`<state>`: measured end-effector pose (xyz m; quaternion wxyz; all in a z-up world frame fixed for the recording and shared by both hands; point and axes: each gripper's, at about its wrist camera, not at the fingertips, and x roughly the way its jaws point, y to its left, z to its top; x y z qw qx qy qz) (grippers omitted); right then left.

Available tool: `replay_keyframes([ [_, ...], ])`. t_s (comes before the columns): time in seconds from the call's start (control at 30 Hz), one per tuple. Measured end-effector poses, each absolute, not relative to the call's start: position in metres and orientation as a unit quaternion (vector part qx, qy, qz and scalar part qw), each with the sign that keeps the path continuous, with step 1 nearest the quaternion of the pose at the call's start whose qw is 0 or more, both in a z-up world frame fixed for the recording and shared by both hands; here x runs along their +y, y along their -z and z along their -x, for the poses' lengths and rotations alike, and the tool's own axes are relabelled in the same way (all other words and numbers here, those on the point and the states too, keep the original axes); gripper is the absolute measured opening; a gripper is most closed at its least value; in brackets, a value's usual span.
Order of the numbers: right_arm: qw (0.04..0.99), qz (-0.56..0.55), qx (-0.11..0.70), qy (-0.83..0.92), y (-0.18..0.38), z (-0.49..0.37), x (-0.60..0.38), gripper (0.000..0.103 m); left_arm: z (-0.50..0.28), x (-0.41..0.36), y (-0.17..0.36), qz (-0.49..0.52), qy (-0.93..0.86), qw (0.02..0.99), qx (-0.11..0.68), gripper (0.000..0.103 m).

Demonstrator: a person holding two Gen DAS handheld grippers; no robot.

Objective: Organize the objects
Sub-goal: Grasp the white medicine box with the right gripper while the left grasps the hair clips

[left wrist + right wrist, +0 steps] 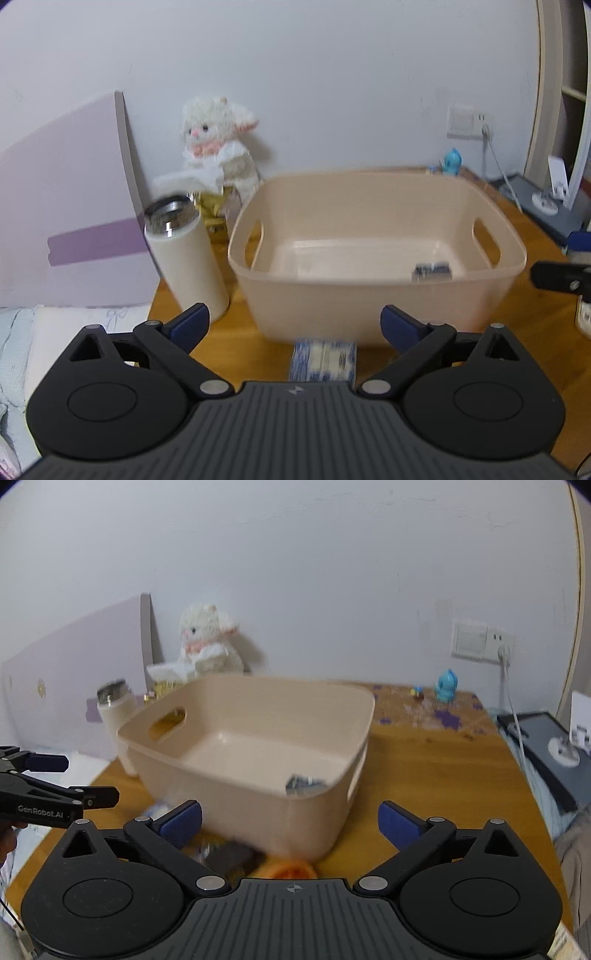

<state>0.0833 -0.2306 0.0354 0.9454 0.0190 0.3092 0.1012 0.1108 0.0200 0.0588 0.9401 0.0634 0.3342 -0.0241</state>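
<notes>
While the left gripper (295,325) hangs wide open right over the blue-and-white packet (323,360) lying crosswise against the beige bin (369,314), the right gripper (290,821), also spread and empty, alone shows a dark item (231,858) and an orange thing (290,870) on the surface (424,794).

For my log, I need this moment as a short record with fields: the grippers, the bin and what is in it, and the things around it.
left gripper: open, holds nothing
right gripper: open, holds nothing
bin: beige, on the wooden table
inside bin: one small dark packet
in front of bin: blue and white packet, dark packet, orange thing
beside bin: white bottle, upright
behind: white plush toy
</notes>
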Motion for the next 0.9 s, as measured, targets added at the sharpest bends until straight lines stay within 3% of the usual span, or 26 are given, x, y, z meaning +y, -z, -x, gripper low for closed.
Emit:
replay_keyframes([
  [0.23,0.925,-0.018,0.37,-0.086,0.012,-0.075,-0.234,0.103,-0.107,0.029,-0.009,-0.058,0.03,0.92,0.386,0.099],
  [0.7,0.894,-0.028,0.432,-0.111,0.065,-0.075,-0.211,0.099,-0.122,0.032,0.05,-0.051,0.065,0.91,0.407,0.099],
  [0.8,0.9,-0.016,0.422,-0.111,0.067,-0.076,-0.205,0.097,-0.126,0.032,0.057,-0.047,0.075,0.91,0.405,0.095],
  [0.9,0.902,0.0,0.418,-0.111,0.067,-0.077,-0.197,0.09,-0.126,0.033,0.063,-0.045,0.086,0.912,0.399,0.085],
])
